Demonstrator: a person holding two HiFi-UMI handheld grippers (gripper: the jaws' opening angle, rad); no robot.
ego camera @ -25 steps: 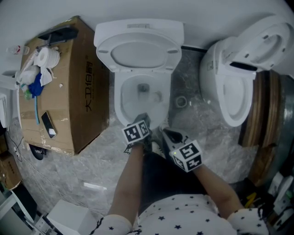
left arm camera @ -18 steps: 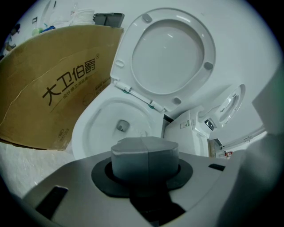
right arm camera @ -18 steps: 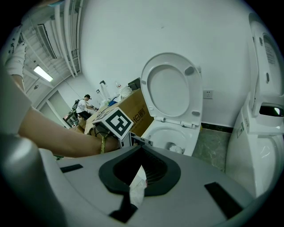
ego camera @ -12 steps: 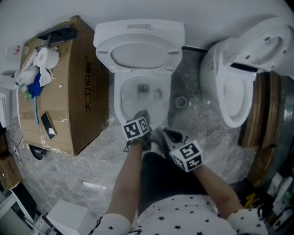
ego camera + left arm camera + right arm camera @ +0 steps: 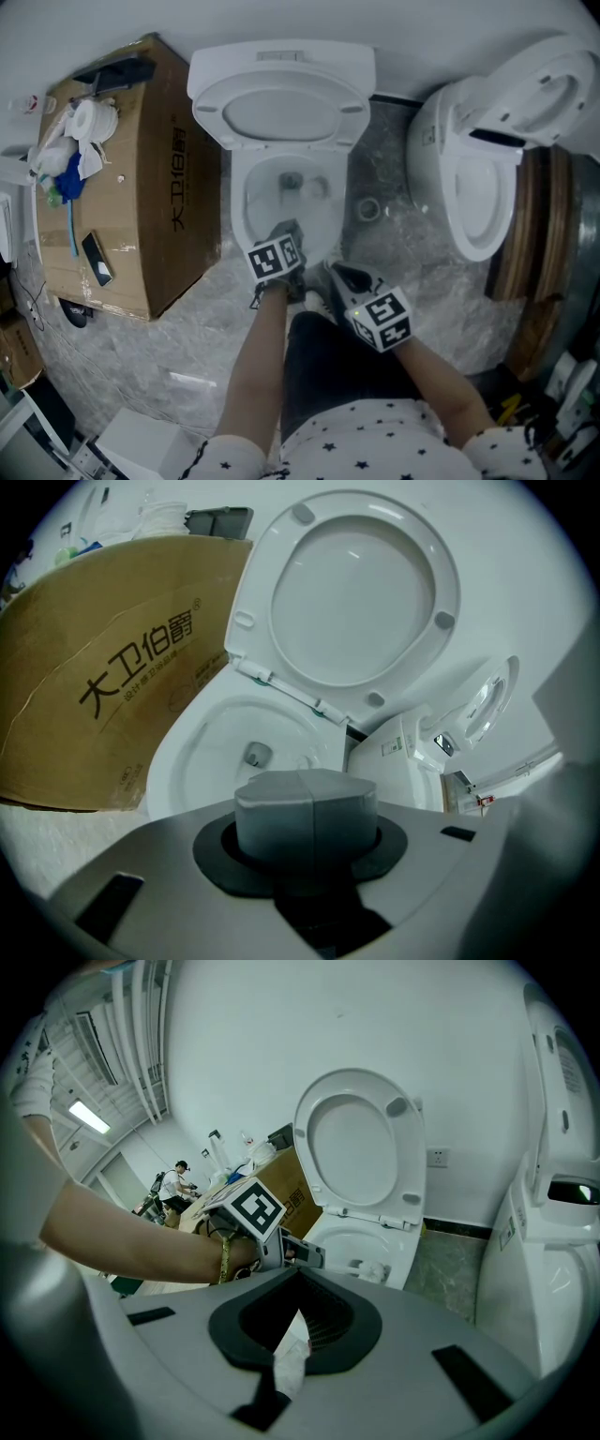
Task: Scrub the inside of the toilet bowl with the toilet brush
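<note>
Left gripper (image 5: 286,232): jaws pressed together, nothing seen between them, tips over the front rim of the toilet bowl (image 5: 242,202) at frame centre. Whitish lump (image 5: 322,190) inside the bowl; brush head or not, cannot tell. Right gripper (image 5: 339,274): jaws a narrow slit apart, lower right of the rim, over the floor. Cardboard box (image 5: 178,187) close on the bowl's left. Second toilet (image 5: 469,187) right, with bare floor between.

Toilet bowl (image 5: 242,214): white, upper centre of head view, seat and lid tipped up toward the wall, drain visible at the bottom. Toilet brush (image 5: 322,190): pale head inside bowl, just right of drain; handle can't be made out.
</note>
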